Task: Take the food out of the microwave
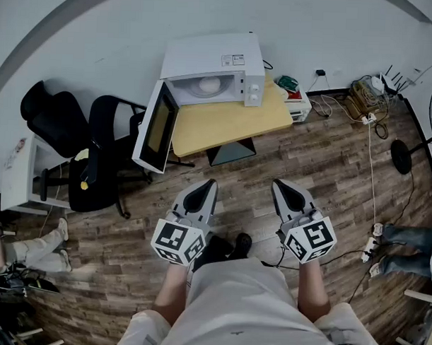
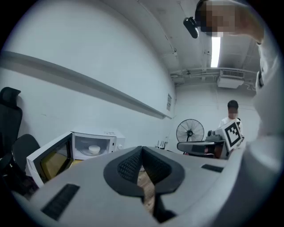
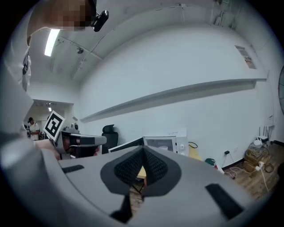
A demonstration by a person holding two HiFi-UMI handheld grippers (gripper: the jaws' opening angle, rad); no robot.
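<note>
Table (image 1: 228, 123) is sitting well ahead of you against the white wall, with two black office chairs (image 1: 103, 154) crowding its left side. The microwave (image 1: 216, 62) is standing at the table's back edge. Its door (image 1: 155, 127) is already hanging wide open to the left, sticking out past the table toward the chairs.

You're holding the left tool (image 1: 208, 183) and the right tool (image 1: 278, 184) side by side over the wood floor. Both are pointing at the table and both are well short of it. Each one is sitting with its jaws pressed together and nothing between them.

The food is waiting inside the cavity. It's a white bowl (image 1: 208, 85) resting roughly centred on the turntable, and I can't tell what's in it from here.

So I'm reading this as the approach, with nothing picked up yet. You're wanting to spread the jaws before reaching in, not inside the box where there's little room. I'd be coming in to the right of that door so you're not bumping it, holding the tool level. Take the bowl by its rim. It's probably smooth and a bit slippery, so be drawing it out slowly and flat.
</note>
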